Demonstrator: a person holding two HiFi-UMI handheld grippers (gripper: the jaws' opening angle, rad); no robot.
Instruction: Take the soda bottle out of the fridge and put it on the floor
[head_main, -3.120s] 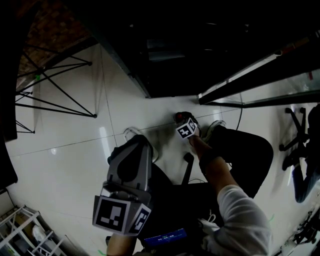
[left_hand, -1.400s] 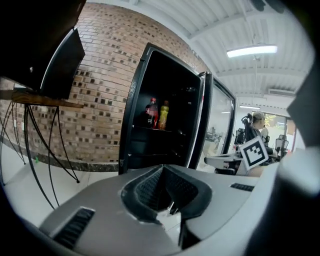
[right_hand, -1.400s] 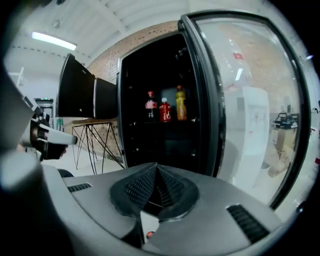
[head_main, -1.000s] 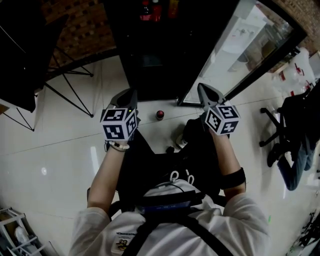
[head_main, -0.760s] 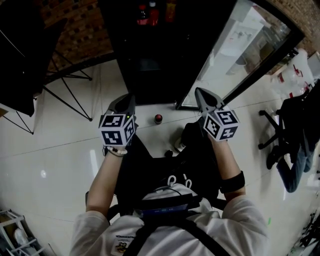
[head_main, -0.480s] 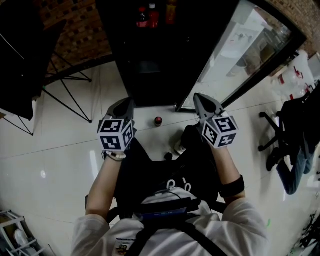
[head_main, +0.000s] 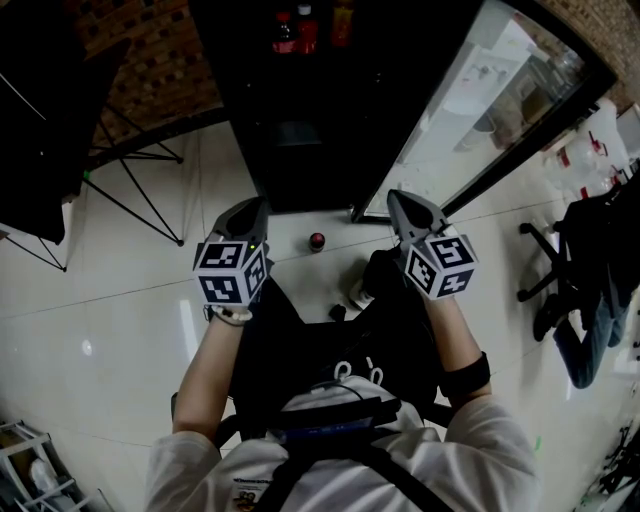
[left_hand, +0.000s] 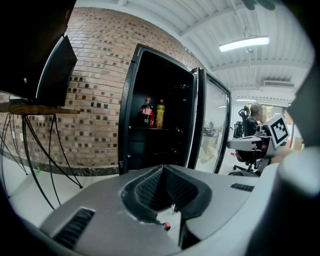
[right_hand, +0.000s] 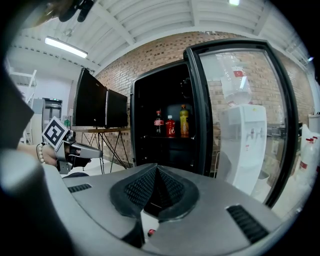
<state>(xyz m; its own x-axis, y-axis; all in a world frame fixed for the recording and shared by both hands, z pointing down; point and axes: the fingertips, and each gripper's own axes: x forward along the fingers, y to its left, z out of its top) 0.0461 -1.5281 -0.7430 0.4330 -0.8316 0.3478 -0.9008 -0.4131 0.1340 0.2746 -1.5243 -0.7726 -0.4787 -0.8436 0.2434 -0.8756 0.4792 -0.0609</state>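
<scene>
I hold both of my grippers up in front of the open fridge (head_main: 300, 130), side by side and well apart. My left gripper (head_main: 247, 212) has its fingers pressed together with nothing between them; my right gripper (head_main: 405, 205) is likewise closed and empty. The soda bottle (head_main: 317, 241) stands upright on the pale tiled floor (head_main: 130, 300), just in front of the fridge's foot and between my two grippers, touched by neither. From above I see mostly its red cap; in each gripper view that cap peeps through the gap below my closed fingertips. The glass door (head_main: 480, 100) stands swung open on my right. On a shelf inside the fridge, other bottles (right_hand: 170, 126) stand in a row: a dark one, a red one and a yellow one. In the right gripper view my left gripper shows at the left edge, near black screens (right_hand: 95, 107) on a stand.
</scene>
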